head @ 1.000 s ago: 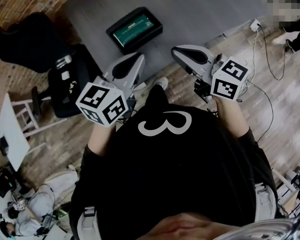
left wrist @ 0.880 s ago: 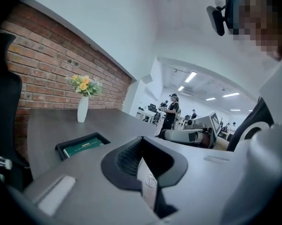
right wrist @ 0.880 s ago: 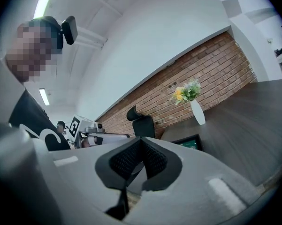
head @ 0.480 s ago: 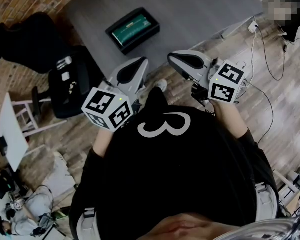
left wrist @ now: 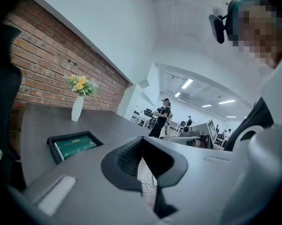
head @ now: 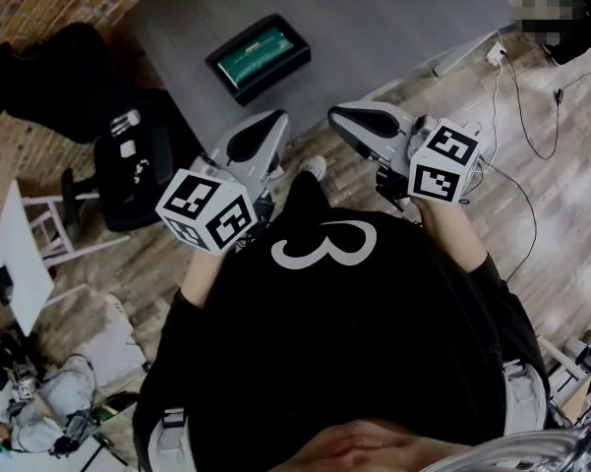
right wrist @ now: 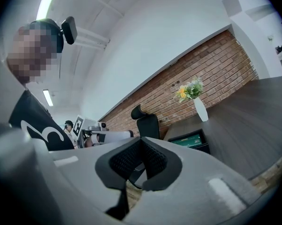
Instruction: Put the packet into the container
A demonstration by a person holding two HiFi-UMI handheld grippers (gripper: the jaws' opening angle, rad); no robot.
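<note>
A black container (head: 259, 59) sits on the grey table (head: 393, 18), and a green packet (head: 257, 52) lies flat inside it. Both grippers hover over the table's near edge, short of the container. My left gripper (head: 276, 120) is shut with nothing between its jaws, and so is my right gripper (head: 337, 115). From the left gripper view the container (left wrist: 74, 146) lies ahead to the left of the shut left gripper (left wrist: 141, 145). From the right gripper view the container (right wrist: 191, 140) lies ahead to the right of the shut right gripper (right wrist: 141, 146).
A white vase with flowers (left wrist: 78, 106) stands at the table's far end by the brick wall. A black office chair (head: 128, 155) is left of the table. Cables (head: 516, 87) trail on the wooden floor at right. People sit at lower left (head: 39, 406).
Both grippers have shifted only slightly toward the table and stay shut and empty. The packet and container have not moved.
</note>
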